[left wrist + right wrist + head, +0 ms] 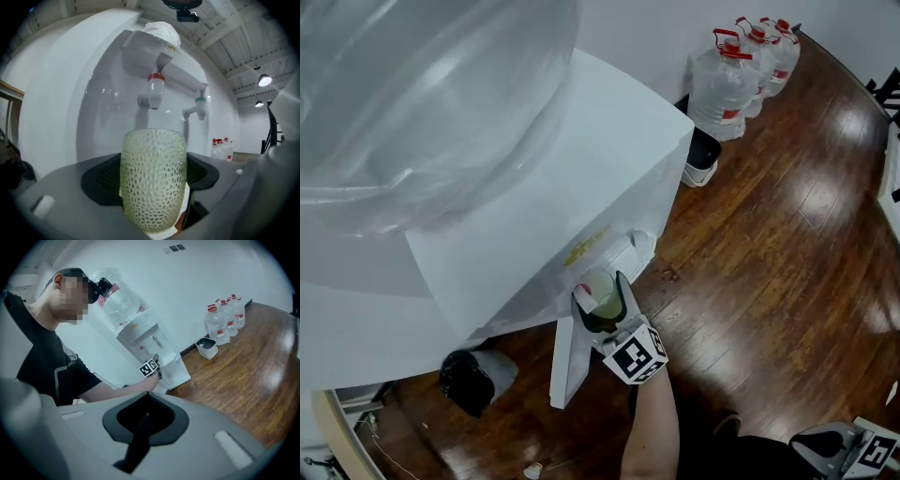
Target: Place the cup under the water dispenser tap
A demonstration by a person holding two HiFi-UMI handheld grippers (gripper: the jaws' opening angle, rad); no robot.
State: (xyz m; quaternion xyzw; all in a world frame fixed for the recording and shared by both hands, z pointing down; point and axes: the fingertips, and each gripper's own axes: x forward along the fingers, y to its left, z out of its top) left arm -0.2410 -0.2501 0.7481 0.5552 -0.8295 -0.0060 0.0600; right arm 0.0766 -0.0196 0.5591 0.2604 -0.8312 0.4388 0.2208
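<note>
The left gripper (609, 312) is clamped on the pale green dimpled cup (153, 176), held upright at the front of the white water dispenser (581, 169). The cup sits close before the red tap (156, 89), its rim lower than the spout. The blue tap (200, 106) is off to the right. No view shows whether the cup rests on anything.

The large bottle (422, 84) on top hides much of the dispenser from above. On the wooden floor (787, 253), three water jugs (741, 75) line the wall, with a small bin (703, 157) by the dispenser's corner. A black bag (471, 377) lies at its other side.

The right gripper (145, 420) is well apart from all this, with its jaws together and empty.
</note>
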